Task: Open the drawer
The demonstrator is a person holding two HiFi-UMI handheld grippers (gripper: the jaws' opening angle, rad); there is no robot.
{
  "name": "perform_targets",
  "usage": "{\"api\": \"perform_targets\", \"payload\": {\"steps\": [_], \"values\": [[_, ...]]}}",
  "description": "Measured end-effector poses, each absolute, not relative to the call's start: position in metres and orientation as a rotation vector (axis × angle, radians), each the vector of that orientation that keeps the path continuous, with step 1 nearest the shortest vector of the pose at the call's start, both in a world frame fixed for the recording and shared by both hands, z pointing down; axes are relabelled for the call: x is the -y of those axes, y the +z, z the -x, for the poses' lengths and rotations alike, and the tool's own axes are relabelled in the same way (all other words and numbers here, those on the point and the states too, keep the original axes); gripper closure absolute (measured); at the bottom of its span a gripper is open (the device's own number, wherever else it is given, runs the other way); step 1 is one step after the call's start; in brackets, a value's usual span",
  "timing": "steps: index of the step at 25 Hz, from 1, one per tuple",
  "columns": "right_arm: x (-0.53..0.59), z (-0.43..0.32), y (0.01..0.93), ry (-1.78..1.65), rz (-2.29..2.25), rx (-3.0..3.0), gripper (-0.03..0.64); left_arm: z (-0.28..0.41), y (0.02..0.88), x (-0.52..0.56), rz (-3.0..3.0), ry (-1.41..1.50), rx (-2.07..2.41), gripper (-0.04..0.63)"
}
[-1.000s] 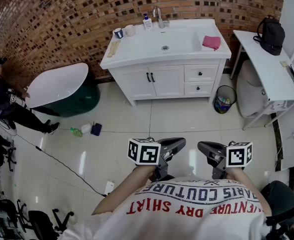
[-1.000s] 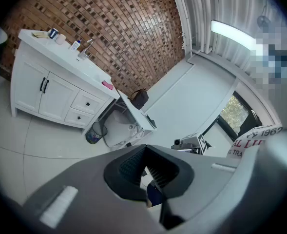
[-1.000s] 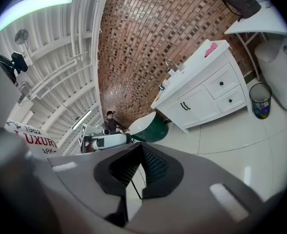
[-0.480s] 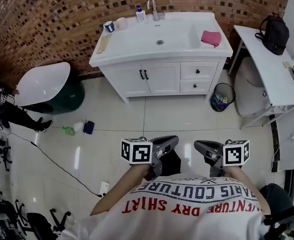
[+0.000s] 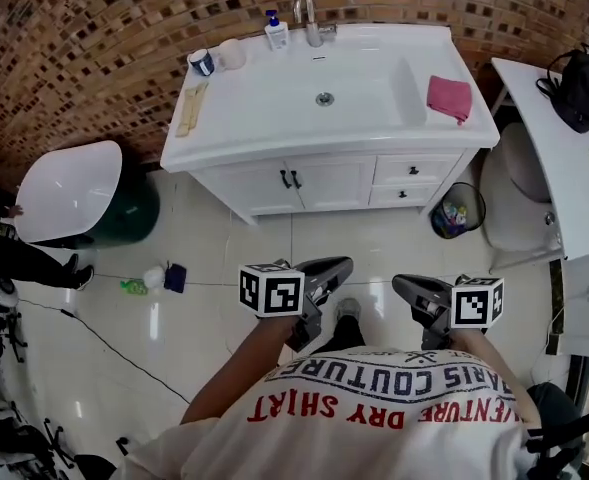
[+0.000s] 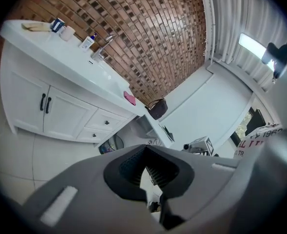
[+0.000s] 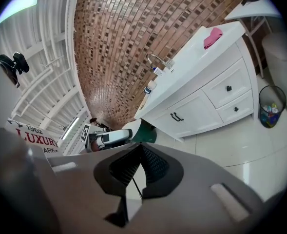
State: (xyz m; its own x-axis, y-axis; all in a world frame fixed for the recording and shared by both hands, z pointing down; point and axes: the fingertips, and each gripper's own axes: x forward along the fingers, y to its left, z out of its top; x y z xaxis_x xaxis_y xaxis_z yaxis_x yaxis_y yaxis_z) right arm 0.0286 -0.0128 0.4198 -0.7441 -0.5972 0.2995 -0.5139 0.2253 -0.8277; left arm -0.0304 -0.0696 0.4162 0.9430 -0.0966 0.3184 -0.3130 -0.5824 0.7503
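**A:** L gripper [image 5: 340, 266] fingers together, nothing btwn them. R gripper [image 5: 404, 287] same: pinched shut, empty.

**B:** Where are they vs. the target?

**A:** Both out over the floor [image 5: 204, 308], well apart from the vanity [image 5: 264, 108]. Two candidates on its right side: upper drawer [image 5: 434, 168] and lower drawer [image 5: 424, 194]. Both flush, knobs [image 5: 412, 170] untouched.

**B:** Progress?

**A:** Nil, I'd say. Left to do: close in, spread fingers, take a knob, pull. Can't tell which drawer's meant.

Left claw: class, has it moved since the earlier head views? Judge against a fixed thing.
Yes. The left claw has moved forward toward the white vanity; the floor gap between them has shrunk.
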Motion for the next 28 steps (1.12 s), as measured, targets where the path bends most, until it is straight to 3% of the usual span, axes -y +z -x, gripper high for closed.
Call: {"api": "perform_targets", "payload": {"steps": [7,18,28], "values": [[0.116,-0.023,0.411,-1.566,1.058,-2.353,0.612,0.022,0.423,0.165,-2.164,0.360,0.263,0.606],[0.165,-0.063,0.439,-1.639,1.051,-2.358,0.612,0.006,0.440,0.192,-2.078,0.347,0.324,0.606],[0.233,-0.142,0.542,-1.416,1.532,-2.742,0.612,0.026,0.455,0.203,-1.989,0.280,0.443,0.606]]}}
